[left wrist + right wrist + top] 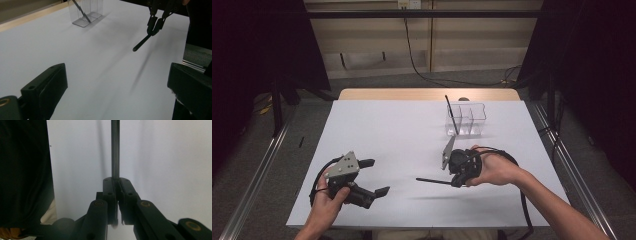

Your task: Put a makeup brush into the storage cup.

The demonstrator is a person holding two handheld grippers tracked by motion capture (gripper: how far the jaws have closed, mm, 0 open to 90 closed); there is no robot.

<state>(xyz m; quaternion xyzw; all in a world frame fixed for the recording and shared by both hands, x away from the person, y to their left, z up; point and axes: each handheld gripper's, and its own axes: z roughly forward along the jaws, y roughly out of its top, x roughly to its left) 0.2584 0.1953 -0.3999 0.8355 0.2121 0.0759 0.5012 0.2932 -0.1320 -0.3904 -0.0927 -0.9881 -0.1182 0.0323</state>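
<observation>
- White and smooth, the table [412,145] has a pale wooden strip along its far edge.
- Nearest to the person, at the left, a hand [328,200] holds the left tool [377,176] low over the table. It has a grey three-cornered plate on top.
- The jaws of the left tool stand wide apart, with nothing between them. In the left gripper view they sit at the two bottom corners with bare table in the gap.
- A little farther in, on the right, the other hand [494,170] holds the right tool [455,182], which points to the left.
- The jaws of the right tool are pressed together on one end of a thin black stick [432,180].
- The black stick pokes out to the left, level and lifted above the table. Its long shadow lies on the table below it.
- In the right gripper view the black stick [115,150] runs straight up from the closed jaws.
- In the left gripper view the black stick [142,43] hangs from the right tool [153,28] and slants down.
- Farthest away, near the back edge of the table, stands a clear box [477,116] with several parts inside.
- Another thin dark stick [451,116] leans in the left part of the clear box, its top tipped to the left.
- The clear box stands well apart from both tools.
</observation>
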